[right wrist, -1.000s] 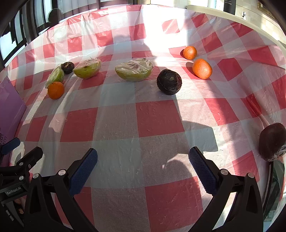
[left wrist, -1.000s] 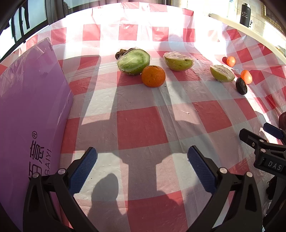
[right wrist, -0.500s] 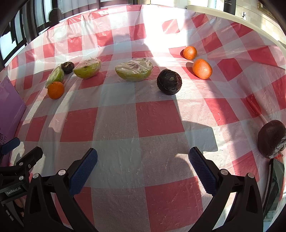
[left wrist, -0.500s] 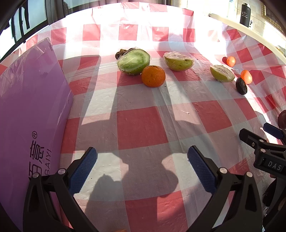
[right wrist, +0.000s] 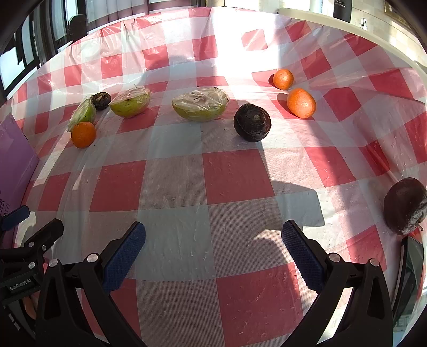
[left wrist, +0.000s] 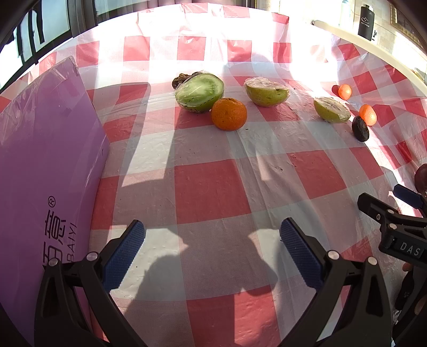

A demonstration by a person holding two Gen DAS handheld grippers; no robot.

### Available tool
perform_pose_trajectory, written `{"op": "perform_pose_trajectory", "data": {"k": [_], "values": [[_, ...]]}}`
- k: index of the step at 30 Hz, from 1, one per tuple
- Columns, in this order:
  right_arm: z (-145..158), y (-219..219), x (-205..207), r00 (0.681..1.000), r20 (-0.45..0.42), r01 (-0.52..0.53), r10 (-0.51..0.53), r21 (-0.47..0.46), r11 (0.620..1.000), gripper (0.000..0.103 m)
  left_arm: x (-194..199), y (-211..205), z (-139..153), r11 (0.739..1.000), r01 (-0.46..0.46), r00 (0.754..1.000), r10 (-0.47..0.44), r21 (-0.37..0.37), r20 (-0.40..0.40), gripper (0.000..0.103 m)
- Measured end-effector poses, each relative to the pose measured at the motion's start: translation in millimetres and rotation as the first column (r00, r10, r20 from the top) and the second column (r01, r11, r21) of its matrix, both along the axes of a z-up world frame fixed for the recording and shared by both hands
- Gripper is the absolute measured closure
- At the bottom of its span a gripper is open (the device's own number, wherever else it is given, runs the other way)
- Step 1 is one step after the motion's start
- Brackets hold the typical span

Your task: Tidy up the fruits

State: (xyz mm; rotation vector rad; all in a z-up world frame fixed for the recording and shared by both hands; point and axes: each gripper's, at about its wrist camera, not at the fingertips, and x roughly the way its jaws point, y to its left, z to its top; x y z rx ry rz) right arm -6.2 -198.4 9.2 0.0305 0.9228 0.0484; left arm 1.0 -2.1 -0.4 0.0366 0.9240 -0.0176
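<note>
Fruit lies in a row across the far part of a red-and-white checked table. In the left wrist view: a wrapped green melon half [left wrist: 199, 92], an orange [left wrist: 228, 114], two wrapped green halves [left wrist: 267, 91] [left wrist: 331, 109], a dark fruit [left wrist: 360, 128] and two small oranges [left wrist: 367, 114] [left wrist: 344, 91]. In the right wrist view the dark fruit [right wrist: 252, 122] sits mid-table, another dark fruit [right wrist: 405, 205] at the right edge. My left gripper [left wrist: 212, 248] and right gripper [right wrist: 213, 248] are both open and empty, low over the near table.
A purple board [left wrist: 45, 186] stands along the left side of the table. A small dark fruit [right wrist: 100, 100] lies behind the melon half. A black bottle [left wrist: 366, 19] stands beyond the far right edge. A dark flat object [right wrist: 409, 269] lies at the right.
</note>
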Motion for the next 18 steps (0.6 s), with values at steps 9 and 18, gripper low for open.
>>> {"op": "perform_pose_trajectory", "data": {"k": [9, 18], "values": [[18, -37, -23, 0.983, 0.131, 0.114, -0.128, 0.11, 0.987, 0.005, 0, 0, 0, 1.0, 0.0, 1.0, 0.0, 0.0, 0.0, 0.001], [64, -134, -49, 0.912, 0.202, 0.336, -0.358, 0.137, 0.932, 0.005, 0, 0, 0, 1.0, 0.0, 1.0, 0.0, 0.0, 0.0, 0.001]]}}
